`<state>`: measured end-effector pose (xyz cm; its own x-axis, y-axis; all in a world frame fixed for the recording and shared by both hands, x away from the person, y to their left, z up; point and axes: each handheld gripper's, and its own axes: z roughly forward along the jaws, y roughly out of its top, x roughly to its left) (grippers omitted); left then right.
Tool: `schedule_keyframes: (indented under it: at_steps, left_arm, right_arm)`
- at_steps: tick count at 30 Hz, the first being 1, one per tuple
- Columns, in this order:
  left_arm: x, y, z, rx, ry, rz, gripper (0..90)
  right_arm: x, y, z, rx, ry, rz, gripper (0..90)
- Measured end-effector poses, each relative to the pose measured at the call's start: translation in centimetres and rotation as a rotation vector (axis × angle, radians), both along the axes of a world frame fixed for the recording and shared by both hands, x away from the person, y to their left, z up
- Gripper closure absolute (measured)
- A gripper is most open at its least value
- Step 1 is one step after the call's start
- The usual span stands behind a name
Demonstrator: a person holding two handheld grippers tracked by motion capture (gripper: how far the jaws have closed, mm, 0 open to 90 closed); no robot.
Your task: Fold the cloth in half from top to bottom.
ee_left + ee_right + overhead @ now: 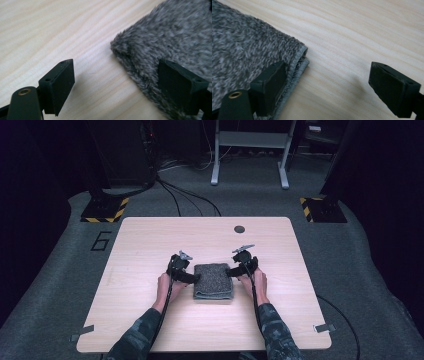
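Pale desk carries a folded towel mid-surface — soft, limp; both claws spread, best pinched at its far corners.

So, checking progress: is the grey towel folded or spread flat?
Folded: the towel is a compact rectangle, with stacked hemmed edges in the right gripper view.

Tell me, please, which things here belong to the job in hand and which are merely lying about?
In hand: folded grey towel; left gripper and right gripper, jaws open at its sides.

Lying about: table, its dark round hole, floor cables, grey frame.
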<state>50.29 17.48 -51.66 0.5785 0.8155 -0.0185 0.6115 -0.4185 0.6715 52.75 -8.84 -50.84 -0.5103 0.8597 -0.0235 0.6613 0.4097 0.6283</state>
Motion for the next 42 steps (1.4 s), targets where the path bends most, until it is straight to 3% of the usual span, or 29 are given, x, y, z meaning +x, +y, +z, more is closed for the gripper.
schedule_keyframes:
  at_steps: [4, 7, 10, 14, 18, 20, 25, 29, 34, 37, 42]
  left_arm:
    - [-0.4, 0.5, 0.6, -0.032, -0.007, 0.005, 14.5]
    - [-1.6, 0.9, 1.2, -0.059, -0.031, -0.008, 14.3]
    - [-3.0, 1.2, 1.4, -0.089, -0.021, -0.027, 13.8]
    - [-5.2, 1.2, 0.9, -0.081, -0.004, -0.075, 13.3]
    - [-6.2, 1.0, 0.0, -0.022, -0.005, -0.098, 13.5]
    - [-6.1, 1.0, -0.3, -0.034, 0.000, -0.090, 13.3]
    - [-6.7, 1.7, 0.8, -0.051, -0.035, -0.074, 11.1]
    - [-7.9, 3.7, 1.9, -0.084, -0.055, -0.044, 8.0]
    - [-9.6, 7.0, 2.4, -0.089, -0.083, 0.009, 6.3]
    - [-10.5, 9.0, 2.1, -0.088, -0.089, 0.064, 5.4]
    - [-11.6, 12.6, 1.0, -0.058, -0.060, 0.142, 4.3]
  right_arm:
    - [-0.3, -0.2, 0.3, 0.020, 0.000, -0.004, 14.1]
    - [-1.4, -0.6, 1.0, 0.038, -0.011, 0.009, 14.0]
    - [-2.9, -1.1, 1.5, 0.062, -0.019, 0.029, 13.4]
    - [-5.4, -1.4, 1.3, 0.069, -0.007, 0.077, 11.6]
    - [-7.5, -1.3, 0.5, 0.048, 0.000, 0.102, 11.5]
    - [-7.9, -1.3, -0.1, 0.030, 0.004, 0.104, 11.1]
    - [-8.3, -2.0, 0.5, 0.077, -0.011, 0.086, 10.2]
    - [-9.8, -3.5, 1.7, 0.118, -0.051, 0.086, 9.4]
    - [-12.0, -6.9, 2.4, 0.163, -0.081, 0.031, 8.4]
    - [-13.0, -8.7, 2.3, 0.162, -0.093, -0.002, 7.7]
    - [-14.8, -12.5, 1.1, 0.150, -0.085, -0.064, 6.8]
